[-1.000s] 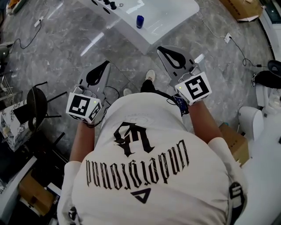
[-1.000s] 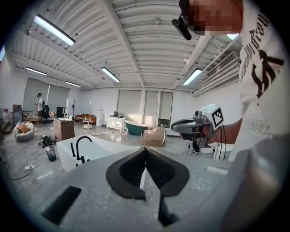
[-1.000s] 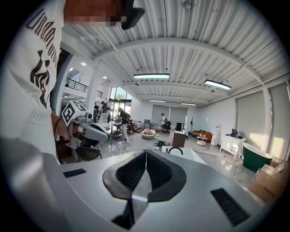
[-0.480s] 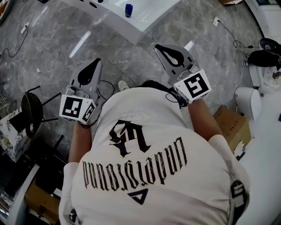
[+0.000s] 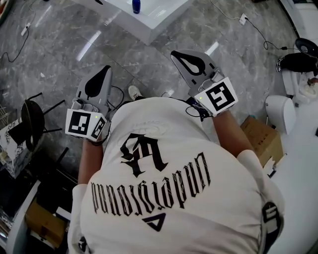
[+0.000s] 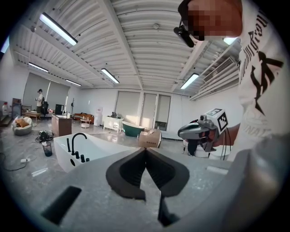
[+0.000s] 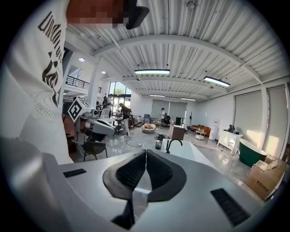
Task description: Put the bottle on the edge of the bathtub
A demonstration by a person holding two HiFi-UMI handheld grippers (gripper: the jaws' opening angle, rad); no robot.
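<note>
Left gripper (image 5: 106, 68): jaws pressed together, empty. Only its own view shows the black faucet (image 6: 77, 138) on the bathtub (image 6: 100, 148). The bottle (image 5: 135, 6) apparently stands on the tub's rim, across open floor (image 5: 144, 64). Right gripper (image 5: 175, 52): jaws likewise together.

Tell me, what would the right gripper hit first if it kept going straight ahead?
Probably the white bathtub, near its black faucet; only bare floor seems to lie between, though depth is hard to judge.
</note>
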